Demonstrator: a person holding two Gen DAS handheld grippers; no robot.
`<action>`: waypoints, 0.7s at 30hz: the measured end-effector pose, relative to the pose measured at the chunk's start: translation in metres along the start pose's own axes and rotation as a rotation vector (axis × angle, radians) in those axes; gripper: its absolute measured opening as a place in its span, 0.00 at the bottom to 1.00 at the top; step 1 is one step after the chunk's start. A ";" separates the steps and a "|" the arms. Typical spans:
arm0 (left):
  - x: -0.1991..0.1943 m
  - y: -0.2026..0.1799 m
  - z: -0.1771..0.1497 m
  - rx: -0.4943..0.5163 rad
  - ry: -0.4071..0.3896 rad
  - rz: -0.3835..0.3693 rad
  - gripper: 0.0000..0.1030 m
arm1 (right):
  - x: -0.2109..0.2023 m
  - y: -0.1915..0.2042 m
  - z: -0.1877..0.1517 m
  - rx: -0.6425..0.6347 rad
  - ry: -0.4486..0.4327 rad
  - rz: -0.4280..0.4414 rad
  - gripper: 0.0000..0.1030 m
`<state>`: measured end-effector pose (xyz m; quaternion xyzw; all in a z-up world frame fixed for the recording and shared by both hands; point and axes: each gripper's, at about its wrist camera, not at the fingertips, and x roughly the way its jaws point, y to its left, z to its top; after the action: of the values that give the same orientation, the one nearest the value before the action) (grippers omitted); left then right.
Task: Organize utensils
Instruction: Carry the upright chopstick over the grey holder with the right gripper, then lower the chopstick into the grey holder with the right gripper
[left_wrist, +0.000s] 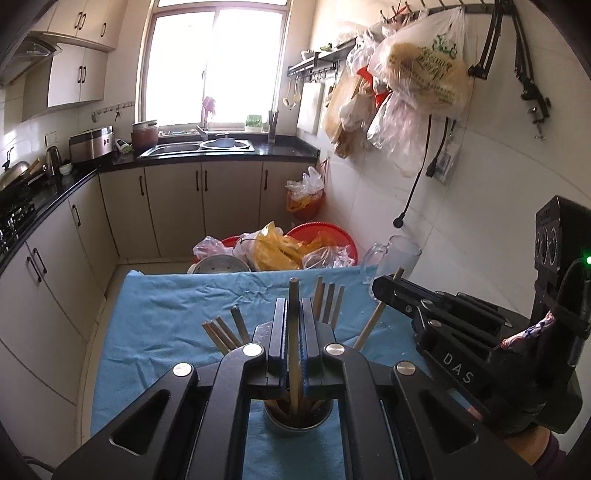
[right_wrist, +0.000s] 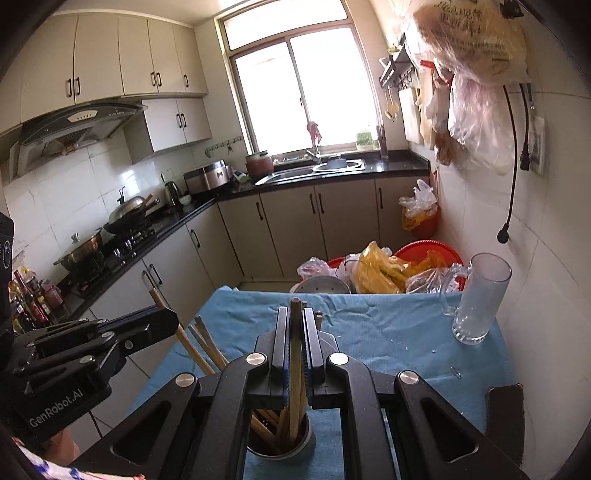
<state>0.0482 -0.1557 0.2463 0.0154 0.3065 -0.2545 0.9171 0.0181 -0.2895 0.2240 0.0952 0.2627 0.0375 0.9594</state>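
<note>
Left tool (left_wrist: 293, 328) clamped on a single wooden chopstick (left_wrist: 294, 332), pads pressed against its sides, tip sticking out above the fingers. Lower end hidden behind the tool body, then seen again dipping into the metal cup (left_wrist: 297, 421); whether it touches the bottom cannot be told. Cup only partly visible through the gap in the tool frame, rim and lower wall cut off by the black linkage. More chopsticks (left_wrist: 225, 332) fanning out of the cup on either side, their lower halves blocked by the tool.

Right tool (right_wrist: 295, 332) likewise closed on a chopstick (right_wrist: 295, 354), held upright over the same cup (right_wrist: 282, 443), the stick's foot lost among the other sticks inside. Seen from the left wrist, right tool (left_wrist: 384, 291) entering from the right edge, a chopstick slanting through its tip. Seen from the right wrist, left tool (right_wrist: 162, 321) reaching in from the left, partly cropped, a bit of patterned sleeve (right_wrist: 55, 472) at the bottom corner.

Cup standing on the blue cloth (right_wrist: 388, 332) covering the surface. Glass mug (right_wrist: 480, 299) upright near the far right corner, well apart from the cup. Dark flat object (right_wrist: 506, 417) at the right edge, half hidden, not identifiable. Beyond the surface, red basin (right_wrist: 428, 251) with plastic bags, mostly covered. Window glare washing out detail at the sink.
</note>
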 end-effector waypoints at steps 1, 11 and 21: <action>0.003 0.000 -0.002 0.002 0.005 0.001 0.05 | 0.004 -0.001 -0.002 0.002 0.008 0.000 0.06; 0.026 0.001 -0.026 0.030 0.045 0.020 0.05 | 0.031 -0.006 -0.020 0.017 0.070 0.004 0.06; 0.034 0.009 -0.037 0.022 0.067 0.030 0.06 | 0.037 -0.007 -0.027 0.008 0.081 -0.016 0.06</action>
<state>0.0547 -0.1565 0.1956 0.0385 0.3338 -0.2432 0.9099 0.0366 -0.2873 0.1814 0.0952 0.3024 0.0327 0.9478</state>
